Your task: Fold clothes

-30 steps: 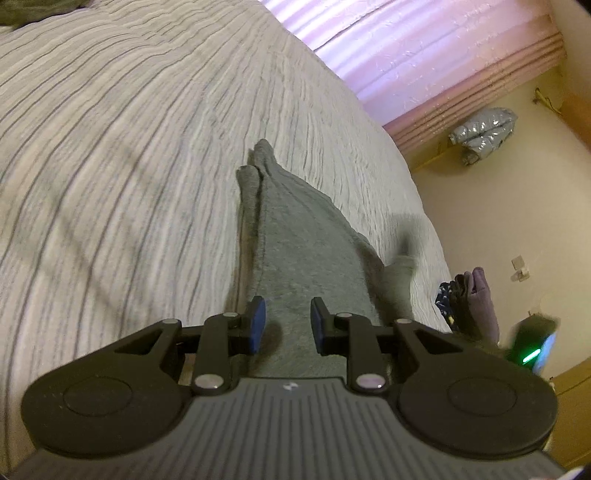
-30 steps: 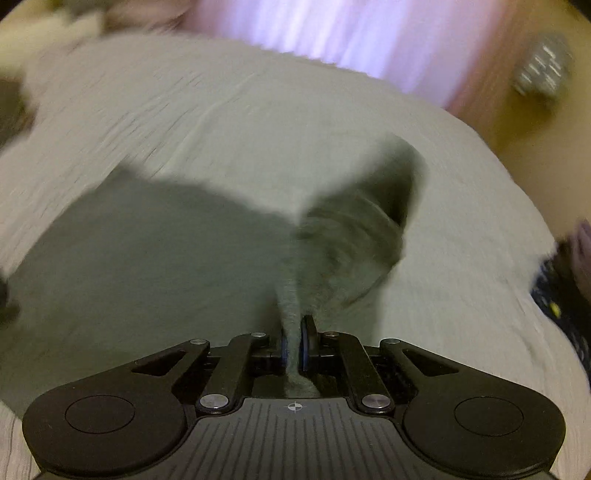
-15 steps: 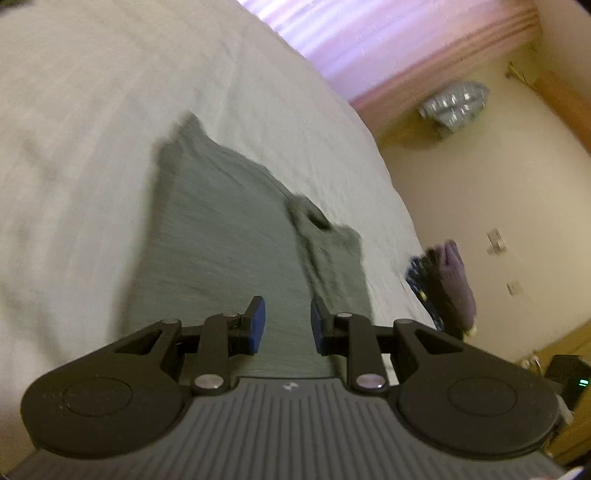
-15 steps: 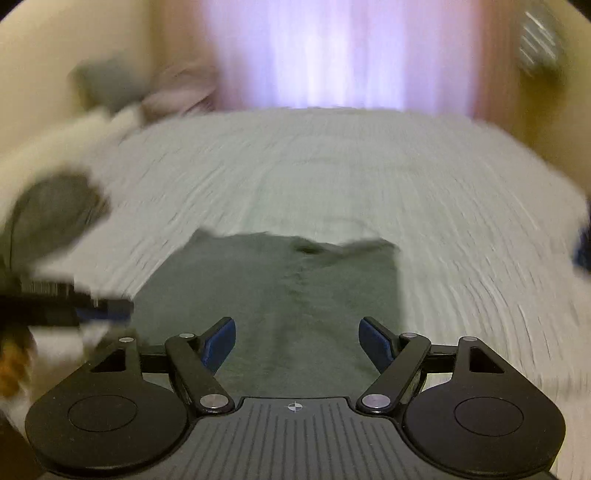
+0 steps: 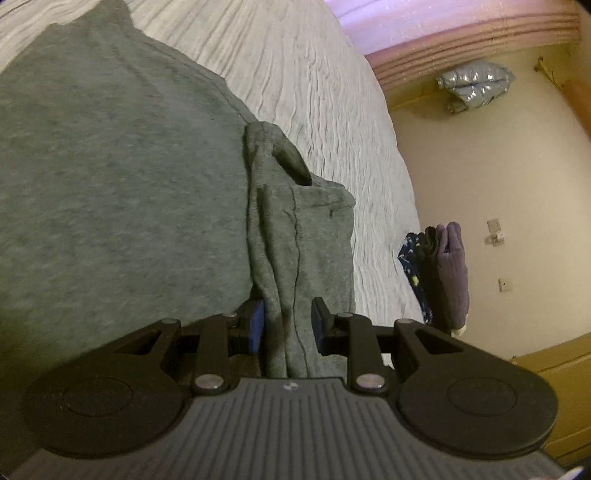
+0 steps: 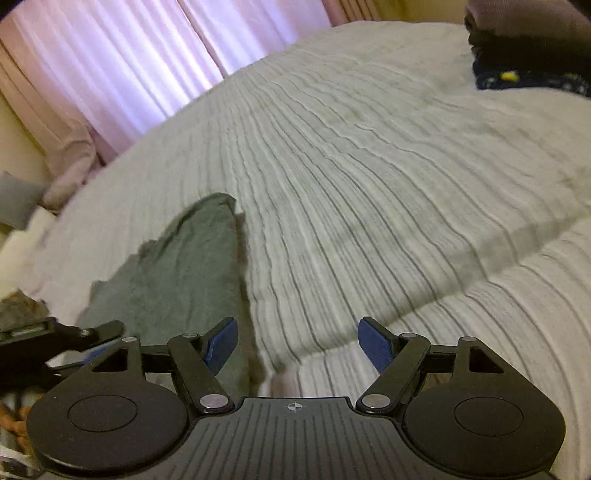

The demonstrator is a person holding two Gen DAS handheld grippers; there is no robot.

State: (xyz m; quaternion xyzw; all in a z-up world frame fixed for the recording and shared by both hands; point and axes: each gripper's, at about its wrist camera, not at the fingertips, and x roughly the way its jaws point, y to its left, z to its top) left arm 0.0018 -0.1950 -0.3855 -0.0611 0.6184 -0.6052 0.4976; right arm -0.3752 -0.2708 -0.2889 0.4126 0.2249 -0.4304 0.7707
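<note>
Left wrist view: left gripper point(image 5: 287, 320) pointed down at the flat grey knit garment point(image 5: 110, 177) spread on the white ribbed bedspread point(image 5: 332, 92). Jaws narrow, blue pads point(image 5: 255, 325) on either side of a bunched fold of the same grey fabric running up between them. Left pad looked against the cloth, right pad slightly apart from it; could not tell whether actually clamped. Folded strip point(image 5: 295, 229) lay along the garment's right edge, with a rumpled loop at its far end. Garment filled the left and centre of the frame, near the bed's right edge. Off the bed: stack of folded dark and purple clothes point(image 5: 439, 273) by the cream wall, silver puffy jacket point(image 5: 474, 83) hanging higher up, pink pleated curtain point(image 5: 461, 22) at top.

Right wrist view: right gripper point(image 6: 297, 341) over bare bedspread point(image 6: 369, 166), fingers wide apart and closing, nothing between them. Frame somewhat motion-blurred. Grey garment point(image 6: 184, 266) to the left, its right edge just reaching under the left blue pad point(image 6: 221, 341). Black body of the other gripper point(image 6: 55, 339) poked in at the left edge, over the garment's near corner. Folded dark clothes point(image 6: 528, 48) at the top right corner on the bed's far side. Pink curtain point(image 6: 110, 66) along the top left, pale pillow point(image 6: 70, 173) below it
</note>
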